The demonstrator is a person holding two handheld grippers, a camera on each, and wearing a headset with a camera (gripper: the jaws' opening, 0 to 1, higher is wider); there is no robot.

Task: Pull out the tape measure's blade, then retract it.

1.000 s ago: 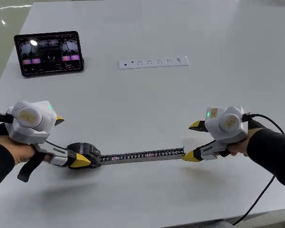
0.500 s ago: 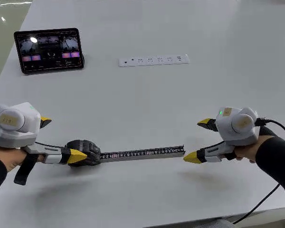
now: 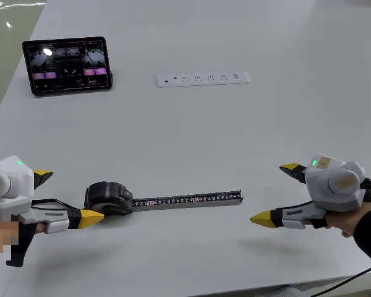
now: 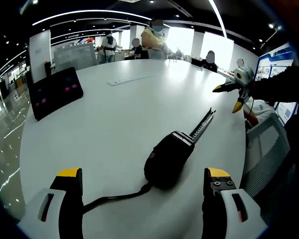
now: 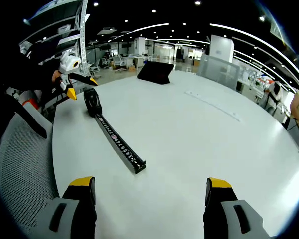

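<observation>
Head view: tape measure [image 3: 109, 198] lies between left gripper [image 3: 68, 195] and right gripper [image 3: 274, 192].

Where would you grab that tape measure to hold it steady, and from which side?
Probably the black case, from its back end, opposite the blade. It is the thick, rounded part, lying on the table, while the blade is thin and flat. The open left gripper faces that end, lined up with it.

Left gripper [image 3: 70, 195] hand-held at near left, jaws spread, empty; right gripper [image 3: 273, 192] at near right, jaws spread, empty
</observation>
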